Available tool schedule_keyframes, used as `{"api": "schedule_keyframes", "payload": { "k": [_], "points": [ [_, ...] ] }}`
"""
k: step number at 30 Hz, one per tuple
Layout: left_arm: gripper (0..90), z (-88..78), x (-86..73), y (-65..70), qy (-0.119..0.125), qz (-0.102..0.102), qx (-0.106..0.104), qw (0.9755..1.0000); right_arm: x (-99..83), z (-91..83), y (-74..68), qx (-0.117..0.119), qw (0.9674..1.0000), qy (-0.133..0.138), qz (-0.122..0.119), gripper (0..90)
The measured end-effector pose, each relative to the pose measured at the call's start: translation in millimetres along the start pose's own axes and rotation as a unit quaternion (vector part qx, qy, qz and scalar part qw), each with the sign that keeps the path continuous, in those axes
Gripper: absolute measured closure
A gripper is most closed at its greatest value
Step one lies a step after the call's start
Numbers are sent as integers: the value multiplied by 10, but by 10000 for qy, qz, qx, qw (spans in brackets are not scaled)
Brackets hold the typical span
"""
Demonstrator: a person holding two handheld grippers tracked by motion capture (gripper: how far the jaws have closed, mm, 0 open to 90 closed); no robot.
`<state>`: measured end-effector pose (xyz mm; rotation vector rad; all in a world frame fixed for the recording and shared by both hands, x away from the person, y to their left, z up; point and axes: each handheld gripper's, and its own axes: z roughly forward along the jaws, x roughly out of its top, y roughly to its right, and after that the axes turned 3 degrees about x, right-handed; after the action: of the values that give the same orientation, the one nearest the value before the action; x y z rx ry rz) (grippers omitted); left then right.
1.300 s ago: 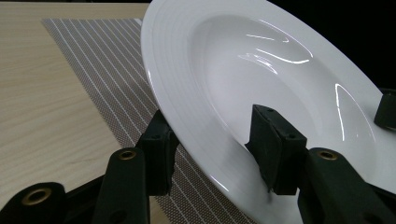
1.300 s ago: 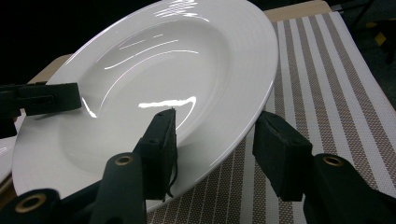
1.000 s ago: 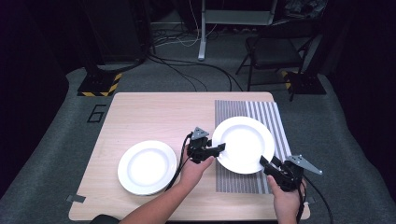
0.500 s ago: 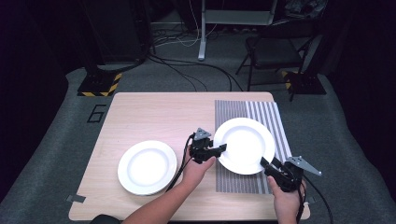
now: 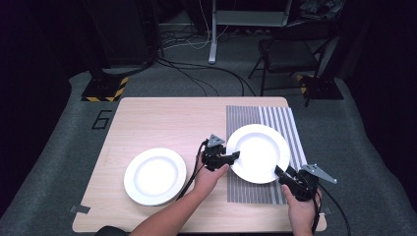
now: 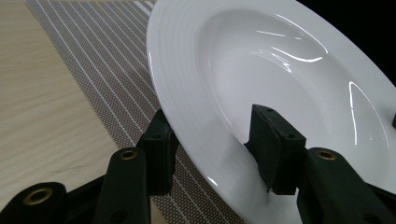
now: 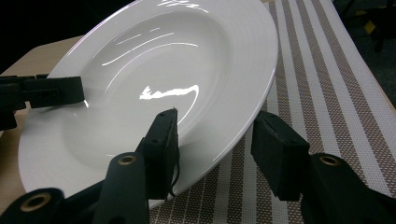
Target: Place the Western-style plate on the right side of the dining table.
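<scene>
Your left gripper (image 5: 235, 156) and right gripper (image 5: 279, 171) each straddle the rim of the white plate (image 5: 259, 152) above the striped mat (image 5: 285, 118); I cannot tell whether either is clamped.

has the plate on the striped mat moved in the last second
No. The plate lies at the same spot on the striped mat in the high view as before, with the left gripper and right gripper at its rim.

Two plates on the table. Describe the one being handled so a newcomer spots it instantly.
On the wooden table, find the striped mat at the right side. The plate sits over it, with a hand-held gripper at each of two rim edges; the other plate lies alone on bare wood.
</scene>
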<state>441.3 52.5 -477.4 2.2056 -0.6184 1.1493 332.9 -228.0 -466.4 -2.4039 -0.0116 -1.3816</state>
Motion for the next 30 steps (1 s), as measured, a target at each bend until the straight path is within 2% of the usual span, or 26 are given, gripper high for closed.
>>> {"api": "schedule_keyframes", "payload": {
  "k": [8,24,29,30],
  "points": [
    [526,122,-4,1,-17,-164,-52,9999,14,38,75,-52,10000,32,73,515],
    [526,334,-27,19,-138,-110,-79,9998,-23,99,244,-163,9997,6,184,523],
    [526,408,-38,11,-146,-53,17,9999,-45,147,282,-181,9996,-24,222,522],
    [526,422,-44,13,-137,-100,35,9998,-50,155,289,-190,9996,-44,217,523]
  ]
}}
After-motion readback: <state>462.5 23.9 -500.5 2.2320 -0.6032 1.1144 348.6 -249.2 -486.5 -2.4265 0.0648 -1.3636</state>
